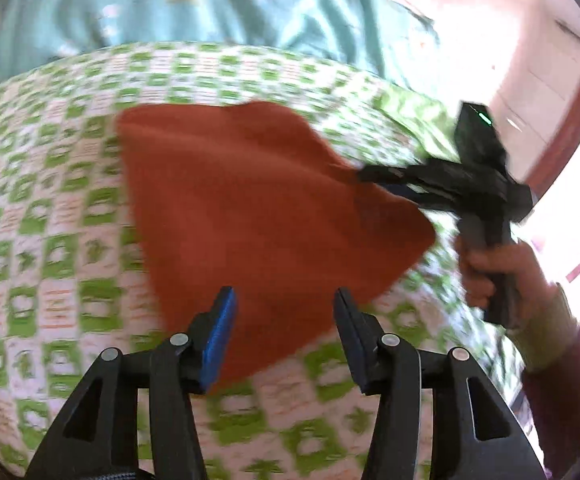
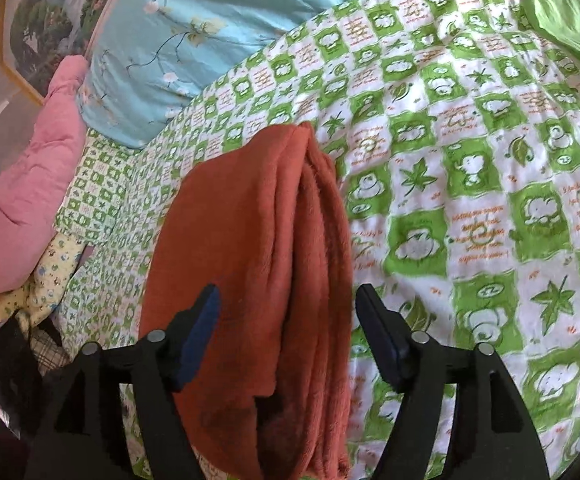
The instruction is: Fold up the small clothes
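A rust-orange fleece cloth point(image 1: 249, 208) lies on the green-and-white checked bedspread point(image 1: 49, 240). In the left wrist view my left gripper point(image 1: 285, 312) is open, its fingers just over the cloth's near edge. The right gripper point(image 1: 374, 178) reaches in from the right, its fingertips at the cloth's right corner; I cannot tell from here whether they pinch it. In the right wrist view the cloth point(image 2: 257, 248) shows as stacked folded layers running between the wide-open fingers of my right gripper point(image 2: 287, 320).
A light blue flowered quilt point(image 2: 193, 28) lies at the far side of the bed. A pink padded garment point(image 2: 25, 200) and a yellow patterned cloth point(image 2: 53, 268) sit at the left. A bright doorway point(image 1: 570, 200) is at the right.
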Motion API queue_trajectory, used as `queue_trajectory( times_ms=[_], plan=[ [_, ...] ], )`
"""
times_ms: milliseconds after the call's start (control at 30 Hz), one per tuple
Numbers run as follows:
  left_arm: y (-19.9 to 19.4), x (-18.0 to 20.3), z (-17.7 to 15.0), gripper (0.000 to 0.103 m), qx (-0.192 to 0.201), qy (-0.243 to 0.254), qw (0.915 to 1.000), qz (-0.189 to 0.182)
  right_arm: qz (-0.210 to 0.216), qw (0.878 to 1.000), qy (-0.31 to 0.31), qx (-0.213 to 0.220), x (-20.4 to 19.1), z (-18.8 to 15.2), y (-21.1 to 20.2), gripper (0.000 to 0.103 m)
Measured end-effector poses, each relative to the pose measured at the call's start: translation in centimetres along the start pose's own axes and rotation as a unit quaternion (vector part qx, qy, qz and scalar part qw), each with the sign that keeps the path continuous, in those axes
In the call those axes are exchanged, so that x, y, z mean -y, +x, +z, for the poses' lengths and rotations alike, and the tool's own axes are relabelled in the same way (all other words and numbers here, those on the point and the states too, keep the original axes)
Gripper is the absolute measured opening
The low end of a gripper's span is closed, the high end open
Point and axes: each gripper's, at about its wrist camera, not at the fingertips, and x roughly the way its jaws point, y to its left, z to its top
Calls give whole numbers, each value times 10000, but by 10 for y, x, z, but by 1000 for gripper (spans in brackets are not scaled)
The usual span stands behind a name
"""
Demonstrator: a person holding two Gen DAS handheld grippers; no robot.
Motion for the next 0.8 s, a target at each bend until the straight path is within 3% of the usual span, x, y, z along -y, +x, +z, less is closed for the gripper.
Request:
queue_trajectory(
  times_ms=[67,233,433,500,733,767,800],
  plan=[
    [0,-18,4,51,6,-173,9997,174,-16,10000,8,-63,1,-2,4,72],
    [1,-57,12,56,64,-639,9977,204,60,9998,110,-177,6,-4,11,72],
    [34,-98,22,56,-284,-1379,9892,-413,201,9993,201,-241,12,-2,15,72],
    [47,-102,25,63,-362,-1491,9855,-725,291,9988,261,-287,13,-2,18,72],
    [74,-104,35,66,-490,-1592,9818,-917,607,9964,312,-496,11,0,32,72],
    [77,-104,36,66,-469,-1600,9816,-931,648,9961,343,-490,11,0,34,71],
    [79,-104,38,63,-451,-1607,9814,-944,660,9960,363,-477,11,0,35,60]
  ],
)
